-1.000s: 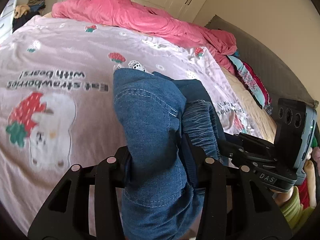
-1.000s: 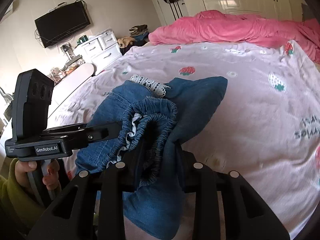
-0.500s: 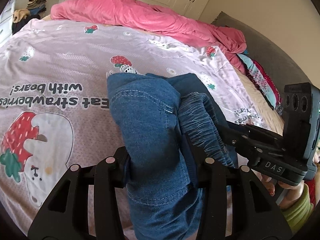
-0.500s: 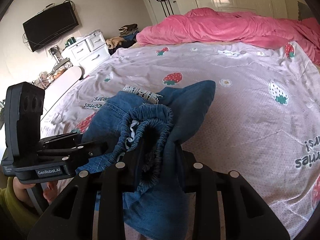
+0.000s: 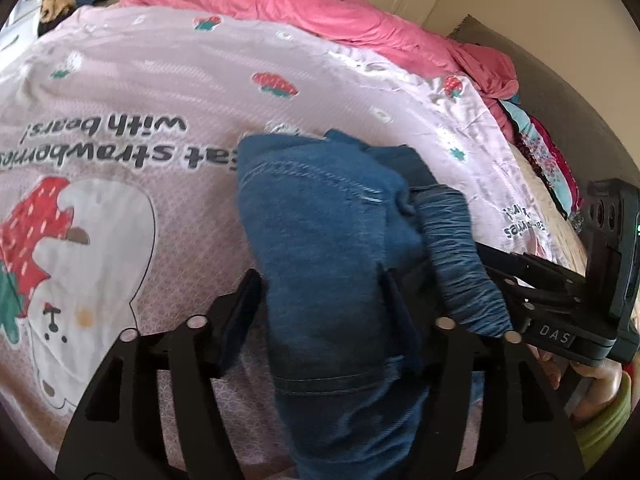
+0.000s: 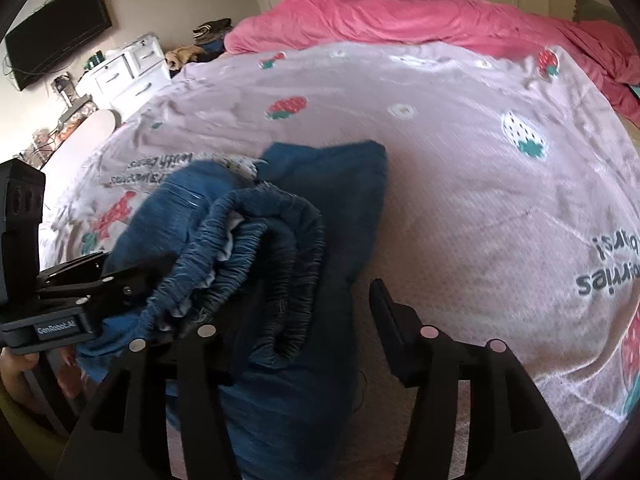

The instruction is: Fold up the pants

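Blue denim pants (image 5: 328, 248) with a gathered elastic waistband (image 6: 264, 248) lie bunched on the pink strawberry-print bedsheet (image 5: 160, 92). My left gripper (image 5: 320, 300) has its jaws apart, with the denim lying loose between them. My right gripper (image 6: 304, 312) is also open, wide, with the waistband and a folded leg (image 6: 332, 184) resting between the fingers. Each gripper shows in the other's view, the right one (image 5: 560, 312) at the pants' right side, the left one (image 6: 80, 292) at their left.
A pink duvet (image 6: 420, 16) is heaped along the far side of the bed. Colourful clothes (image 5: 548, 160) lie at the right edge by a grey headboard. A white dresser (image 6: 128, 68) and a wall TV (image 6: 56, 32) stand to the left.
Both grippers have opened and let go of the pants. The pants have dropped lower onto the sheet and both grippers have moved down with them.
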A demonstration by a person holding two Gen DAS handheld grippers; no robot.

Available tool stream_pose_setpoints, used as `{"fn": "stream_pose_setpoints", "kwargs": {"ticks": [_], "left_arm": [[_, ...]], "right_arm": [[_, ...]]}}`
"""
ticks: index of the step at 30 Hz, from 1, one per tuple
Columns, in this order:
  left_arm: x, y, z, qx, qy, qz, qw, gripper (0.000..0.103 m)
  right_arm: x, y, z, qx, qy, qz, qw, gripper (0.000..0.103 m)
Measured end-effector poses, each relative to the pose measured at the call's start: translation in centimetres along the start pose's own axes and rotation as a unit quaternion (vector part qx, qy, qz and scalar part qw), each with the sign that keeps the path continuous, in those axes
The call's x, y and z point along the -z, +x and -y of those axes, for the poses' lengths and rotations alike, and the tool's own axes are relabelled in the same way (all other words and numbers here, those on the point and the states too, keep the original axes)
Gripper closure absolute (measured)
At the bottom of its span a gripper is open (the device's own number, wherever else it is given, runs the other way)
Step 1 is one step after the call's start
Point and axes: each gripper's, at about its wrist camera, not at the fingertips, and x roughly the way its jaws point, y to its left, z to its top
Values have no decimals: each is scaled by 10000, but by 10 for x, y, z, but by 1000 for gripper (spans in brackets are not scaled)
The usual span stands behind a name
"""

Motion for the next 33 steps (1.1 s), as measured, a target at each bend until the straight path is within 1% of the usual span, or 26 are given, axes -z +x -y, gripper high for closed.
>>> {"fn": "stream_pose_setpoints", "kwargs": {"ticks": [3, 11, 21, 25, 26, 27, 28, 29, 33], "left_arm": [[2, 1, -1, -40, 20, 6, 10000, 41], [2, 0, -2, -63, 55, 9, 10000, 36], [3, -5, -2, -82, 76, 54, 9999, 31], [2, -14, 0, -127, 133, 156, 9997, 29], [2, -17, 0, -133, 144, 193, 9996, 28], [2, -20, 1, -143, 155, 226, 9995, 26], [2, -23, 2, -152, 164, 264, 9994, 25], [2, -26, 3, -158, 180, 293, 9993, 25], [3, -39, 7, -184, 248, 418, 9986, 21]], "right_arm": [[2, 3, 1, 139, 2, -39, 9999, 42], [5, 5, 5, 257, 80, -15, 9996, 33], [7, -2, 6, 273, 109, 124, 9995, 32], [9, -7, 6, 292, 130, 195, 9993, 32], [10, -10, 6, 297, 136, 224, 9992, 31], [11, -12, 5, 306, 139, 252, 9991, 25], [12, -14, 5, 316, 149, 286, 9990, 21], [13, -18, 4, 320, 152, 350, 9988, 20], [16, -29, 3, 397, 176, 525, 9977, 20]]}}
